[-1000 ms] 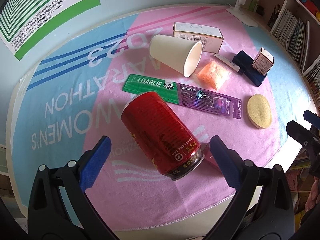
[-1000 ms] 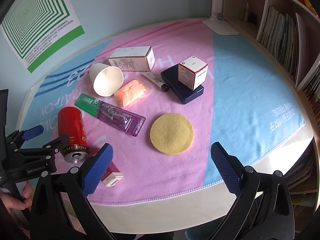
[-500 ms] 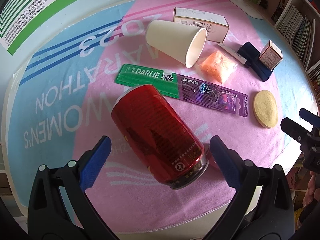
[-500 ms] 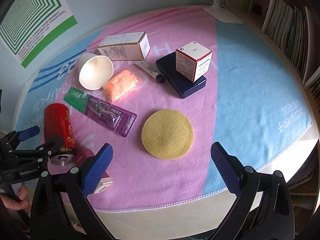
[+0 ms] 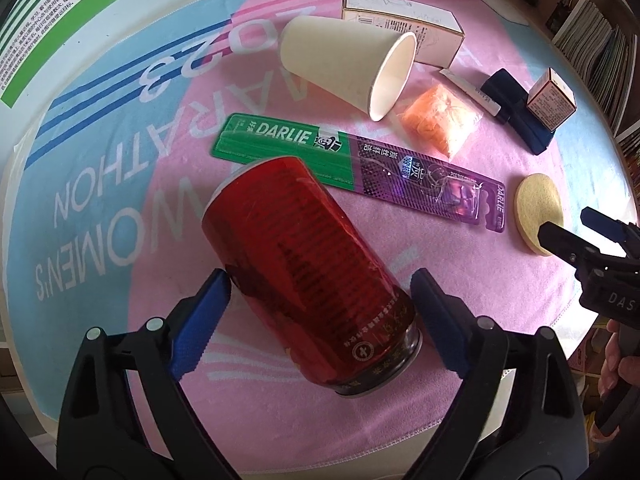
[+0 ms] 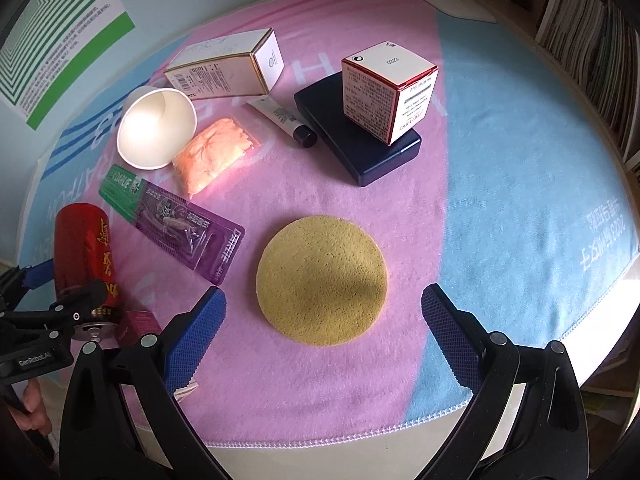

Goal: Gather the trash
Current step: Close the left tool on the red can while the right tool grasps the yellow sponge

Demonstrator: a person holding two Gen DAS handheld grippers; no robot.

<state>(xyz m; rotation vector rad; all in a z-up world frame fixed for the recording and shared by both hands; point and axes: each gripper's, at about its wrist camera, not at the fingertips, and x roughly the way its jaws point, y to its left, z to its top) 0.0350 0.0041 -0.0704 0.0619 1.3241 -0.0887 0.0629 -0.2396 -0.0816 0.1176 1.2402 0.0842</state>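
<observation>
A red drink can [image 5: 308, 272] lies on its side on the pink and blue towel [image 5: 120, 184]. My left gripper [image 5: 320, 304] is open with its blue pads on either side of the can's near end, close to it but not pressing. The can also shows in the right wrist view [image 6: 86, 256] at the left. My right gripper [image 6: 322, 314] is open and empty, just above the near edge of a round yellow sponge [image 6: 322, 280]. A white paper cup [image 5: 352, 68] lies on its side, with an orange bag [image 5: 440, 120] and a Darlie toothbrush pack [image 5: 360, 172] nearby.
A white carton [image 6: 228, 66], a small tube [image 6: 282, 120], a dark blue case [image 6: 360, 144] with a red-edged white box [image 6: 388, 90] on it lie at the back. A small maroon box [image 6: 138, 322] lies beside the can. Bookshelves [image 6: 592, 40] stand at the right.
My left gripper has moved forward so its pads now flank the can, and the jaws have narrowed. My right gripper has moved forward towards the yellow sponge.
</observation>
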